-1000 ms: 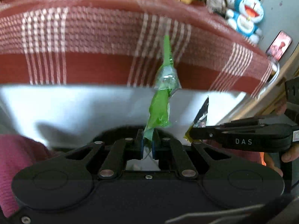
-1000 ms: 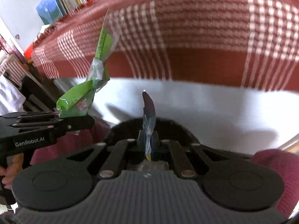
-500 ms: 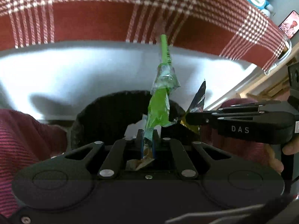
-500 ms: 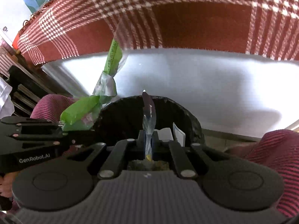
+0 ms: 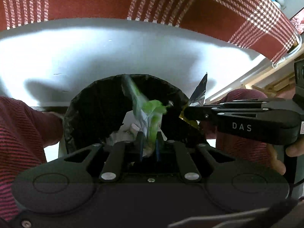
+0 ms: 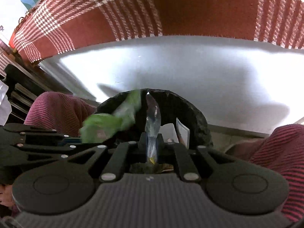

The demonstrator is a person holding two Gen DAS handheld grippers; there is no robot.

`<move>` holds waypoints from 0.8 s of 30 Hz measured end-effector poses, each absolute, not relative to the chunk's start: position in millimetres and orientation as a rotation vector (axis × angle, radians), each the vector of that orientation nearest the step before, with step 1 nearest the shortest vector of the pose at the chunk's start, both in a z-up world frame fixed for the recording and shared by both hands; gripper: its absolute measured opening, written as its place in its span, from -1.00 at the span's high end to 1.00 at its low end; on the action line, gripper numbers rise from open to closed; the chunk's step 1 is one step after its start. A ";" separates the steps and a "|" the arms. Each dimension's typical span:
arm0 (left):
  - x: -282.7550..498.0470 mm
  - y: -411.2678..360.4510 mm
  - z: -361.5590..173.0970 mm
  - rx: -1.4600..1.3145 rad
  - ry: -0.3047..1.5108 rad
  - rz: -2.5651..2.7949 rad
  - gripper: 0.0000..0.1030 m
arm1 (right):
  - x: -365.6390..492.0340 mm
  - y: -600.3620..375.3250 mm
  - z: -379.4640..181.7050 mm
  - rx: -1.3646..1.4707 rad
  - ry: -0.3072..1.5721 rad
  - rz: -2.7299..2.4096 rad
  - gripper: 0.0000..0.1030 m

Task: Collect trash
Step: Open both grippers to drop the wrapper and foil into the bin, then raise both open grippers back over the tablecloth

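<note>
Both claws had been lowered toward the bin since the earlier frames, and the green wrapper, upright before, was now seen flopped sideways and blurred.

Left claw: blue pads set slightly apart, lower end of the green wrapper between them, apparently loose and not pinched. The rest of it leaned over the bin opening.

Right claw: jaws had just been opening. The silvery wrapper was standing upright between the pads, tip pointing up, with no firm pinch seen. In the left wrist view this claw was seen reaching in from the right, tip at the bin rim.

The black-lined bin was placed directly under both claws, and white paper scraps were visible inside. It was flanked by a person's legs in magenta knit fabric.

Beyond the bin, the white edge of the surface was seen, draped on top with a red-and-white plaid cloth.
</note>
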State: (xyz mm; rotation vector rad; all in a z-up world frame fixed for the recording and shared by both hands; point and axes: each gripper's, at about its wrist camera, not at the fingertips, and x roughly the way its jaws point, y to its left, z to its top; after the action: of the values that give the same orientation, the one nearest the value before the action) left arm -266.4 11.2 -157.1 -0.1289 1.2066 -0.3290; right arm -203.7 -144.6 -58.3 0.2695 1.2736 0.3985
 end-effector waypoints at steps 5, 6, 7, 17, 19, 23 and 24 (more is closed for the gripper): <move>-266.1 11.5 -157.0 -0.126 1.212 -0.332 0.78 | -203.2 -144.1 -58.3 0.273 1.274 0.398 0.54; -266.4 12.1 -156.9 -0.126 1.212 -0.331 0.73 | -202.9 -145.0 -58.4 0.274 1.276 0.397 0.23; -266.4 12.4 -156.5 -0.124 1.213 -0.329 0.68 | -202.7 -144.6 -58.7 0.277 1.276 0.397 0.17; -262.6 13.9 -142.9 -0.104 1.183 -0.314 -0.05 | -200.7 -147.6 -51.8 0.282 1.259 0.398 -0.25; -261.1 14.7 -132.5 -0.100 1.156 -0.310 -0.19 | -198.9 -149.2 -44.1 0.274 1.237 0.398 -0.29; -253.1 19.0 -100.9 -0.084 1.071 -0.344 -0.52 | -192.8 -154.7 -16.1 0.260 1.160 0.411 -0.43; -251.1 20.3 -91.1 -0.075 1.040 -0.348 -0.63 | -190.8 -156.4 -6.4 0.253 1.131 0.413 -0.50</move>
State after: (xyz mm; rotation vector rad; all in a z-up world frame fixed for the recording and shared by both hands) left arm -251.1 20.3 -91.1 -0.0753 1.0401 -0.3483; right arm -190.8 -156.4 -6.4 0.2533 1.1314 0.4130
